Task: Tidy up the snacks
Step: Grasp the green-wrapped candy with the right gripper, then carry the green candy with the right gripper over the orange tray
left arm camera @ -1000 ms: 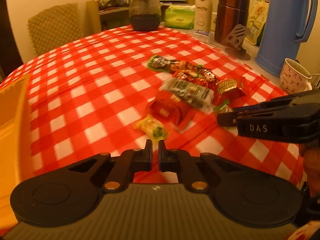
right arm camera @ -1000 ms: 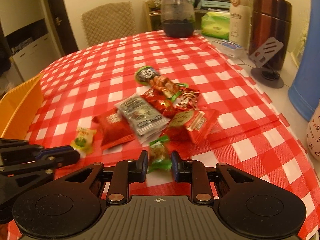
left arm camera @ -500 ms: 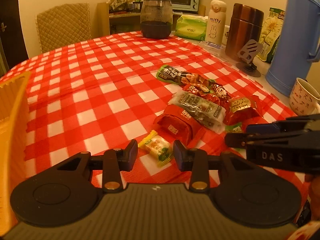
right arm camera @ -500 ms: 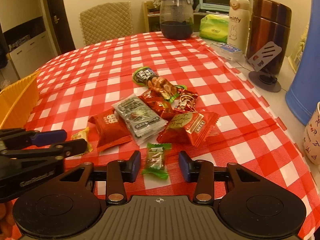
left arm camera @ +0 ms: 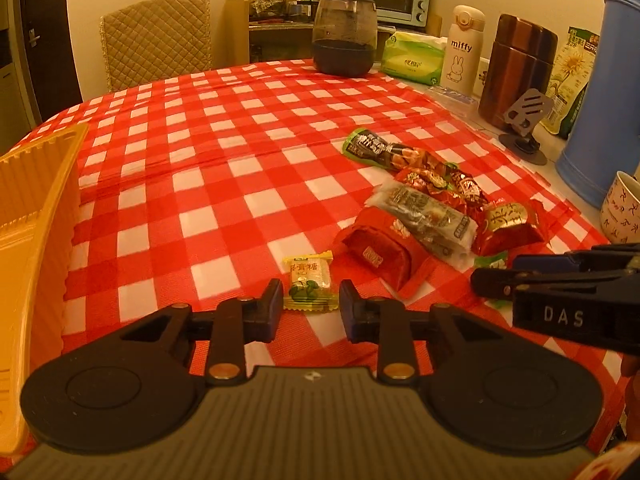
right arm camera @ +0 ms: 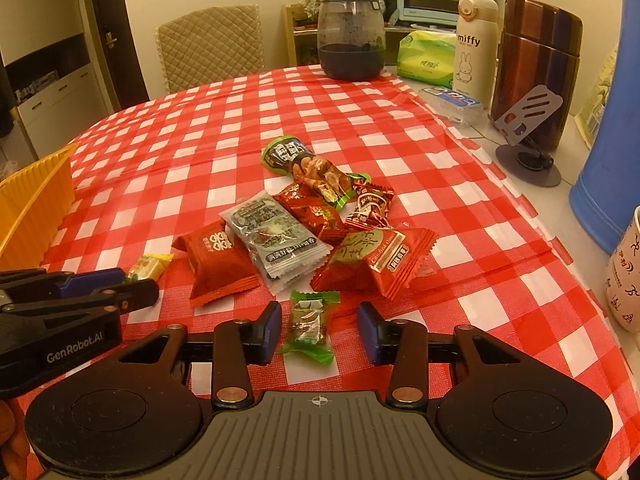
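1. Left gripper is spread wide and low over the checked tablecloth, with a yellow candy lying flat between its fingertips, touched by neither.
2. Right gripper is likewise spread, its fingers either side of a green candy without touching it; the left gripper's fingers reach in just to its left.
3. Just beyond both grippers lies the heap of snacks: a red packet nearest the left gripper, a silver sachet overlapping it, and a red date packet straight ahead of the right gripper.
4. Farther along the heap, small red candies and a long green-ended wrapper lie touching one another.
5. To the far left of the left gripper, a yellow ribbed basket stands at the table edge.
6. Well ahead, a dark glass jar, a tissue pack, a white bottle, a brown flask and a phone stand crowd the far and right side.
7. To the right, a blue jug and a mug border the cloth.
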A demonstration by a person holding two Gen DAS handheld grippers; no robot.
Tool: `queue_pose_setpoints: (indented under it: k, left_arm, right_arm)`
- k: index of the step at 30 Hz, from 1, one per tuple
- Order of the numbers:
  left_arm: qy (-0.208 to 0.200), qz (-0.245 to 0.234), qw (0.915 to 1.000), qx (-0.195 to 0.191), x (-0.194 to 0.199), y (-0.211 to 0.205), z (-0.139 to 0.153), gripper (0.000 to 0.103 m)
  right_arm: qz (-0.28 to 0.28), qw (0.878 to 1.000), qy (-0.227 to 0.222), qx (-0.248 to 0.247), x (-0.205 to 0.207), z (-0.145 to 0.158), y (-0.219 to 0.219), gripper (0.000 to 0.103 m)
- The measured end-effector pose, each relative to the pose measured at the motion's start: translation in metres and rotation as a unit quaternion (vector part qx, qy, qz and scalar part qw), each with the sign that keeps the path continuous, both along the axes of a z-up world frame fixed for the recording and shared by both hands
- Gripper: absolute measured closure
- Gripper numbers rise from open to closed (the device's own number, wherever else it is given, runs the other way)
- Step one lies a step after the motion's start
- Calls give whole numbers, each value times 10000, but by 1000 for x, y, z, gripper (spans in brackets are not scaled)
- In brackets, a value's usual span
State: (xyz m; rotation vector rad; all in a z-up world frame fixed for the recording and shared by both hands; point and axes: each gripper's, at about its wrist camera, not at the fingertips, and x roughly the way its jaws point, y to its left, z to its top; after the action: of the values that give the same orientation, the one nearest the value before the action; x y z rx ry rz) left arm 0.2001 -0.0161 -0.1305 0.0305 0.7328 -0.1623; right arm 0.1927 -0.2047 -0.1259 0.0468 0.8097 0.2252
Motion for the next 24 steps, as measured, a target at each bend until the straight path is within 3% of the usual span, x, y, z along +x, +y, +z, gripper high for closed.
queue_pose_setpoints:
  k: [7, 15, 18, 24]
  left_arm:
    - [9, 0, 9998, 217, 12, -6, -3, 76]
    - [116, 61, 9997, 196, -4, 0, -1, 79]
    - [157, 95, 9997, 143, -13, 2, -1, 79]
    - [153, 165, 9997, 81, -27, 3, 6, 79]
  right_arm:
    - [42, 10000, -25, -50, -1, 0, 2, 61]
    - [189, 9993, -95, -294, -1, -1, 11, 61]
    - [183, 9992, -68, -335, -4, 0, 13, 82]
    - [233, 9993, -158, -256, -12, 9, 18, 82]
